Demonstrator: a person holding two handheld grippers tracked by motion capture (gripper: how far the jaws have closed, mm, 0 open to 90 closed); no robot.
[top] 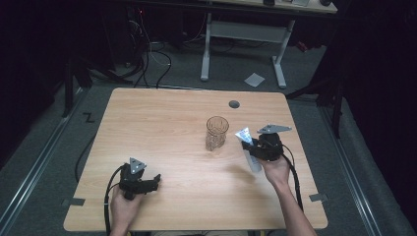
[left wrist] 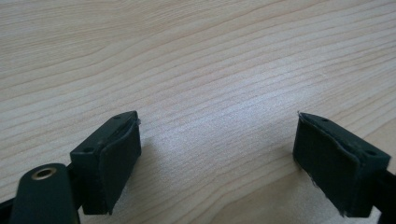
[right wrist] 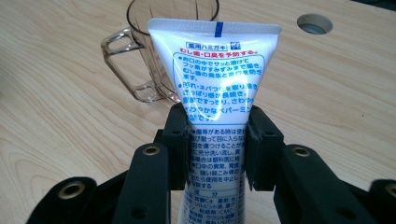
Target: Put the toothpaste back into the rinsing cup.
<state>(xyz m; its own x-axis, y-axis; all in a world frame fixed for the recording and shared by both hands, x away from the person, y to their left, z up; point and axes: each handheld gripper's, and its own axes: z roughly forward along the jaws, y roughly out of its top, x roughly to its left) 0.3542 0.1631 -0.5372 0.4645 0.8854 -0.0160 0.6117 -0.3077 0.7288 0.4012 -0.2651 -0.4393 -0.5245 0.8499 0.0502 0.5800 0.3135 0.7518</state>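
tube: a white toothpaste tube [right wrist: 215,93] with blue and red print; it is up off the bench in my right gripper [right wrist: 217,149], crimped flat end pointing away from me toward the mug; in the high view the tube [top: 250,150] sits just right of the mug, near but apart from it

grip: my right gripper has its jaws closed on the tube's middle, one pad on each side; I hold it at the waist, I judge, so the crimped end stays free to lead into the mug and the tube does not swing

mug: a clear glass mug [right wrist: 154,56] with a handle stands upright on the bench, mouth open upward; in the high view the mug [top: 216,132] is near the bench's middle, within easy reach of the tube; my guess is that it is meant to receive the tube

left gripper: my left gripper [left wrist: 217,154] rests low over bare wood, jaws wide apart with nothing between them; in the high view the left gripper [top: 140,181] lies well apart from the mug, kept clear of the work, as I read it

bench: pale wood bench [top: 167,123] with a round cable hole [top: 234,104] beyond the mug
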